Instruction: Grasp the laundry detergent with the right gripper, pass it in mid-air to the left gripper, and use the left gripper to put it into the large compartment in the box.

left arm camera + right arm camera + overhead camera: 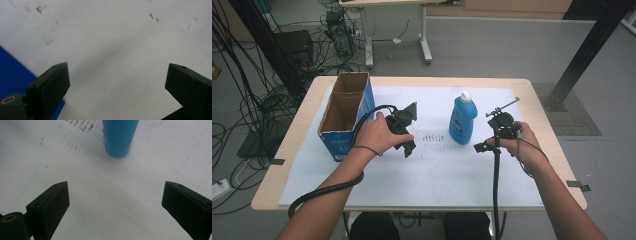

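White paper covers most of the pale wooden desk (302, 112), and I work over it with a hand-held tool in each hand. Largest on it is an open cardboard box (346, 114) with blue sides, standing at the left, its top open and nothing visible inside. Next in size is a blue bottle (462, 119) with a white cap, standing upright near the middle of the paper, right of a patch of small dark marks.

My left tongs (408, 131) hover just beside the box, between it and the bottle, jaws spread wide with nothing between them; in the left gripper view they (117, 85) look down on bare paper with a corner of the blue box at the edge. My right tongs (488, 144) sit to the right of the bottle, near it but apart, also spread wide and holding nothing. In the right gripper view they (115, 205) point at the bottle's base (119, 138), which stands ahead of the jaws and slightly left of centre.

The risk I judge from here: the bottle is tall and narrow, so one jaw arriving first, or a low grip closing off-centre, could tip it or skid it across the smooth paper. The trailing cable could also brush it.
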{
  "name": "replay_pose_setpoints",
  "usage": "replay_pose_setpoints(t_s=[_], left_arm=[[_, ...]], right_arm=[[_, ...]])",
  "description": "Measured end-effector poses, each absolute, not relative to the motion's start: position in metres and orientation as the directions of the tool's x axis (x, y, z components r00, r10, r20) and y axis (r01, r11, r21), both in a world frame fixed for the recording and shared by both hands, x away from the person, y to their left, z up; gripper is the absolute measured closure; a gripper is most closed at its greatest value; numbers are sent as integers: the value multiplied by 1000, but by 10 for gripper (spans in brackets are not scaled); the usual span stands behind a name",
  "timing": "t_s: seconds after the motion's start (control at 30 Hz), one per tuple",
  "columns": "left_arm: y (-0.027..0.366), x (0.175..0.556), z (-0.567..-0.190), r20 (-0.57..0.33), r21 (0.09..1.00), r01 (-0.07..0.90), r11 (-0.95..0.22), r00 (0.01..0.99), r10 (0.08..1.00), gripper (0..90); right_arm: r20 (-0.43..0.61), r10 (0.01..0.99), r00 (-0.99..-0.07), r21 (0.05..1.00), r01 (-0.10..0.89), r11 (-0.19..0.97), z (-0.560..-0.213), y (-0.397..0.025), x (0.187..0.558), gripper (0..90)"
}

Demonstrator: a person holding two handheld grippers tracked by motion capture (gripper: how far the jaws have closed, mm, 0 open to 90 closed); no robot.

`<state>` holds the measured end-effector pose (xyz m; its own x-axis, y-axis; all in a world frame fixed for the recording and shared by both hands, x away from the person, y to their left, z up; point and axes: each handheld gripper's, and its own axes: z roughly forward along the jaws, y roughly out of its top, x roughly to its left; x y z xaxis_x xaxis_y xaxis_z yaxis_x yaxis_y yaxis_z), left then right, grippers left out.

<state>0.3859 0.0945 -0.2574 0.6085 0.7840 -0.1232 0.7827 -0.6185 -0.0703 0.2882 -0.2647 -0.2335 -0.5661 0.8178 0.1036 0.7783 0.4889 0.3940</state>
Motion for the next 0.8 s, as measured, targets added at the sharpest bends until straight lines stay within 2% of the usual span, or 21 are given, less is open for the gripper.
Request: replay_pose_setpoints(t_s=[0.8], left_arm=[[97,386,-256,-125,-66,786,-614,604,787,60]], right_arm=[[122,823,-555,480,759,441,-261,-279,273,71]])
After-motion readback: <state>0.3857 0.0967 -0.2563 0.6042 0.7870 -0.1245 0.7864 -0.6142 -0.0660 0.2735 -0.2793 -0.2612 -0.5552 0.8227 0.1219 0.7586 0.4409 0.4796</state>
